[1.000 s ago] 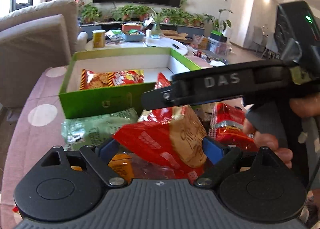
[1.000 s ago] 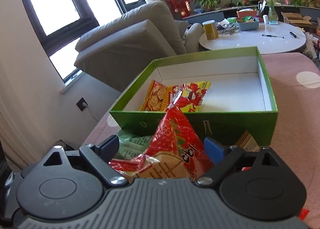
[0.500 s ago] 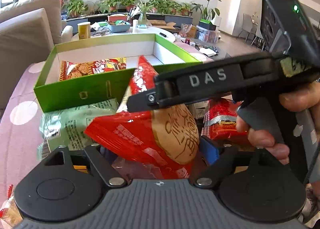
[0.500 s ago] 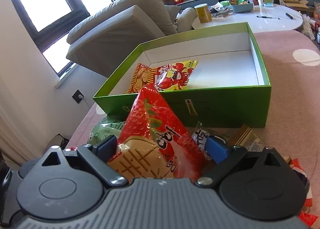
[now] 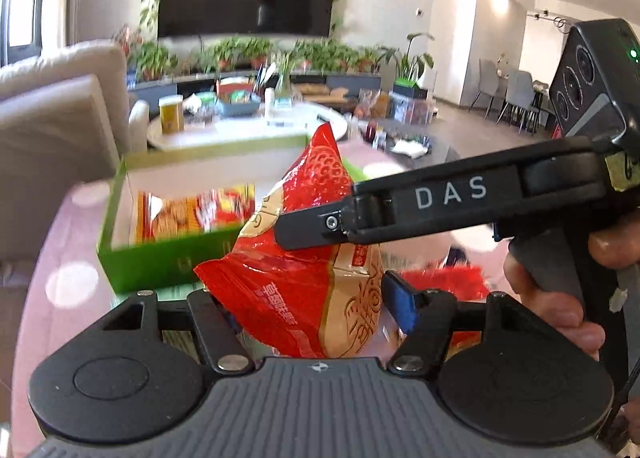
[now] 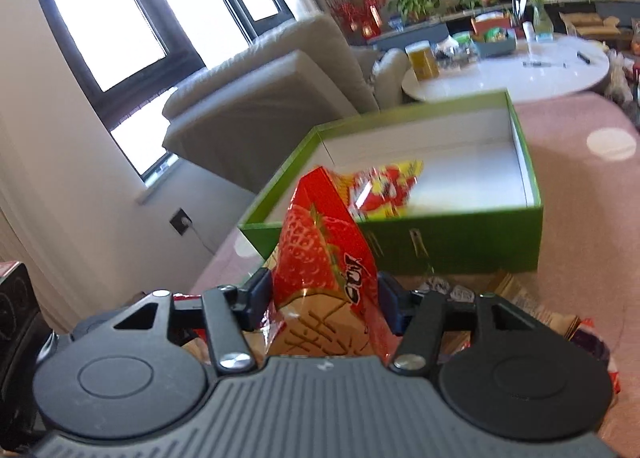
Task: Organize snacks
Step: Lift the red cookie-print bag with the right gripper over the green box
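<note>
Two hand-held grippers share one red snack bag above a pink dotted tablecloth [image 6: 568, 126]. In the left wrist view, the left gripper [image 5: 316, 298] is closing its jaws on the bag [image 5: 304, 270]; the blue right-hand pad [image 5: 400, 300] lies against the bag's tan edge, while the other pad is hidden behind the foil, so a firm grip cannot be confirmed. In the right wrist view, the right gripper [image 6: 326, 292] stands wide and is starting to close, with both pads touching or nearly touching the sides of the same bag [image 6: 324, 262]; whether they press is unclear. One finger of the right gripper, marked DAS, crosses the bag in the left view, and a hand [image 5: 560, 298] grips its handle.

The bag stands nearly upright, its long axis rising from the fingers to a sealed tip that leans toward the green box [image 6: 452, 246]. The box lies straight ahead of both grippers and below the bag's tip, already holding one yellow-and-red packet [image 6: 384, 190] at its near left corner. The remaining white floor lies to the right. The likely next move carries the bag forward over the near wall; the right gripper appears better aligned with the box.
</note>
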Action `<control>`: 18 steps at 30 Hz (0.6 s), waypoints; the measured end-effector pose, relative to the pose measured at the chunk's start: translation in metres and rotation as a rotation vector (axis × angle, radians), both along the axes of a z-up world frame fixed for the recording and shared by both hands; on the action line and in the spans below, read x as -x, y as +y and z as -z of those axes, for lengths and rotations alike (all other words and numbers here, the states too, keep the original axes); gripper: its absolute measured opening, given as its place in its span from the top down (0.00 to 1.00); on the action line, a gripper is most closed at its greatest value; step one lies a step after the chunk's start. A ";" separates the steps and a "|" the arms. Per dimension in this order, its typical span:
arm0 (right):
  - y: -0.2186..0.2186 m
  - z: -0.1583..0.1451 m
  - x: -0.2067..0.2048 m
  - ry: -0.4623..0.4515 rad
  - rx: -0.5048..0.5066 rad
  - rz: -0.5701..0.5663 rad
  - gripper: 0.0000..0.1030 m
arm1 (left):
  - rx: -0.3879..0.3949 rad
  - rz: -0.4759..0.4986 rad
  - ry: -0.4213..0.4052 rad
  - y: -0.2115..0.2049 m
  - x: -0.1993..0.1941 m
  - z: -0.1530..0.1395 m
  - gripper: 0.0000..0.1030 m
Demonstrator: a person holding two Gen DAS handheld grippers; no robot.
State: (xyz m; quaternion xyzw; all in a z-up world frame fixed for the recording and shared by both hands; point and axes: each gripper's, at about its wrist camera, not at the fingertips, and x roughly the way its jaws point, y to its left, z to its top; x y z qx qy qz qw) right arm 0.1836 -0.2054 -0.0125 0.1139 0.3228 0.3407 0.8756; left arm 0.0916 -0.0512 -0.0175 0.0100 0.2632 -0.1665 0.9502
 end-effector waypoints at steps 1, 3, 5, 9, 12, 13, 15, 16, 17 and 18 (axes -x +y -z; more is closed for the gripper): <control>0.000 -0.004 0.000 -0.014 -0.005 0.003 0.10 | -0.007 0.003 -0.015 -0.001 0.000 -0.004 0.39; -0.002 -0.012 0.000 -0.039 -0.014 0.013 0.10 | -0.018 0.008 -0.046 -0.005 -0.002 -0.011 0.39; -0.005 -0.020 -0.002 -0.061 -0.022 0.028 0.10 | -0.020 0.017 -0.070 -0.008 -0.005 -0.017 0.39; -0.010 -0.031 -0.009 -0.091 -0.039 0.057 0.10 | -0.020 0.027 -0.120 -0.013 -0.022 -0.032 0.38; -0.016 -0.038 -0.019 -0.103 -0.063 0.081 0.10 | -0.014 0.034 -0.158 -0.016 -0.035 -0.042 0.38; -0.017 -0.041 -0.022 -0.110 -0.067 0.088 0.10 | -0.017 0.039 -0.169 -0.017 -0.040 -0.045 0.38; -0.019 -0.044 -0.029 -0.128 -0.078 0.102 0.10 | -0.025 0.051 -0.191 -0.020 -0.050 -0.050 0.38; -0.020 -0.046 -0.033 -0.133 -0.084 0.109 0.10 | -0.028 0.055 -0.199 -0.021 -0.056 -0.052 0.38; -0.022 -0.047 -0.037 -0.135 -0.093 0.116 0.10 | -0.028 0.059 -0.205 -0.022 -0.062 -0.054 0.38; -0.023 -0.048 -0.042 -0.136 -0.103 0.121 0.10 | -0.027 0.066 -0.209 -0.022 -0.067 -0.056 0.38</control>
